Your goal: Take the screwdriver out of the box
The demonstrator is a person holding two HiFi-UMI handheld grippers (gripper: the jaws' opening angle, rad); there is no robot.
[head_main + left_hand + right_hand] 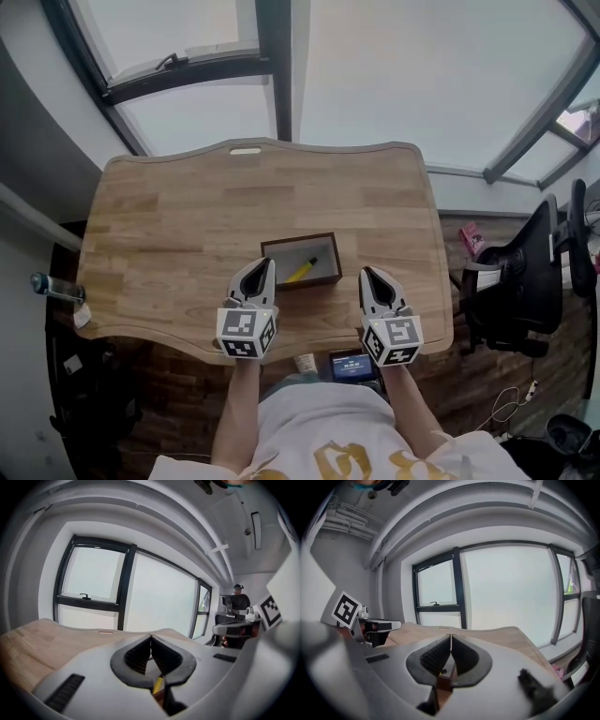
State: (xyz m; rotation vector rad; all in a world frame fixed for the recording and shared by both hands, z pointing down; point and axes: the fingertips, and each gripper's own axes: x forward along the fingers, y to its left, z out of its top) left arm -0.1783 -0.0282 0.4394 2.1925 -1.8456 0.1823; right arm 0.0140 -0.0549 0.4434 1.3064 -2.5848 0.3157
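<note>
Brown box (301, 262), yellow screwdriver (301, 271) inside

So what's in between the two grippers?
The open brown box, with the yellow screwdriver in it, sits between the tips of the left gripper and right gripper; the head view shows it.

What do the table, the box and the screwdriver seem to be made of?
Table: wood, likely jointed planks with a matte finish; grain and staggered strips show. Box: dark brown, perhaps wood or stiff card; too small to tell. Screwdriver: mostly a smooth yellow part shows, probably a plastic handle.
</note>
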